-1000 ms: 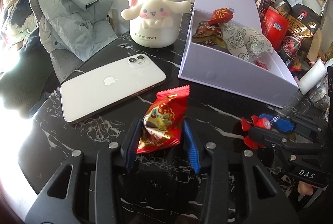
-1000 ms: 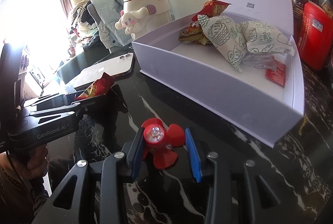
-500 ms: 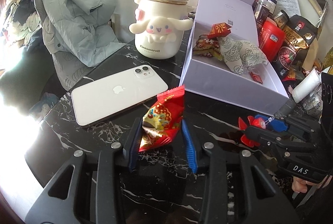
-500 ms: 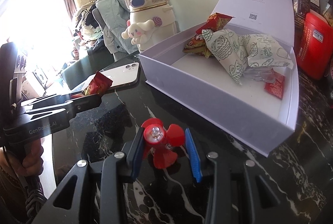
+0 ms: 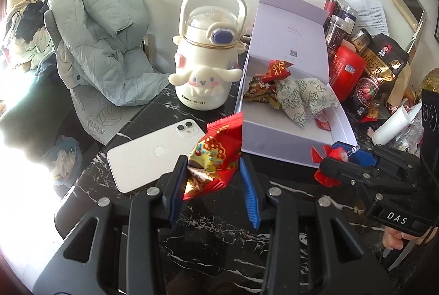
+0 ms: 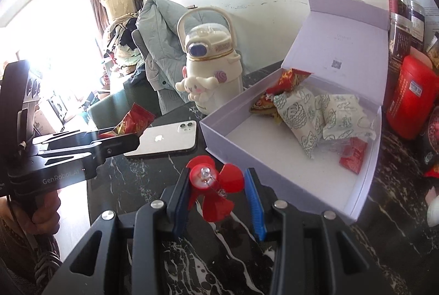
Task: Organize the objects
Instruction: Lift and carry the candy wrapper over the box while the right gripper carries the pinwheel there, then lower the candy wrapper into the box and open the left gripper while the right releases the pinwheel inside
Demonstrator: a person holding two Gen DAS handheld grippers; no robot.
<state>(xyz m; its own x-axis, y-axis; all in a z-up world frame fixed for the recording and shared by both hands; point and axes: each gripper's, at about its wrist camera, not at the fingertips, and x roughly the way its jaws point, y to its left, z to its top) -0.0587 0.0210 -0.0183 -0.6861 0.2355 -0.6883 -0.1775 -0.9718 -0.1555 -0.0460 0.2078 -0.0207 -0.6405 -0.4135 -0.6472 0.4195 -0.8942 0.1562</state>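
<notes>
Box: pale purple box [image 5: 277, 141] lies open on the black marble table [image 5: 208, 229], lid [image 6: 340, 45] standing up at the back.
Box contents: two white patterned packets [image 6: 315, 116], red and gold snack packs [image 5: 264, 81] in the far corner, one small red sachet [image 6: 352, 155] near the front wall.
Jacket: grey-green jacket [image 5: 101, 37] draped over a chair beyond the table.
Bottle: cream cartoon-dog water bottle [image 5: 207, 59] stands upright just left of the box.
Clutter: red canister [image 5: 347, 70], dark jars [image 5: 338, 20] and bags crowd the box's right side.
Phone: white phone [image 5: 153, 155] lies face down, left of the box.
Left gripper: left gripper [image 5: 214, 185] is clamped on a red snack packet [image 5: 216, 155], raised over the phone's edge.
Right gripper: right gripper [image 6: 216, 193] pinches a small red fan toy [image 6: 214, 185], held off the table before the box's front wall.
</notes>
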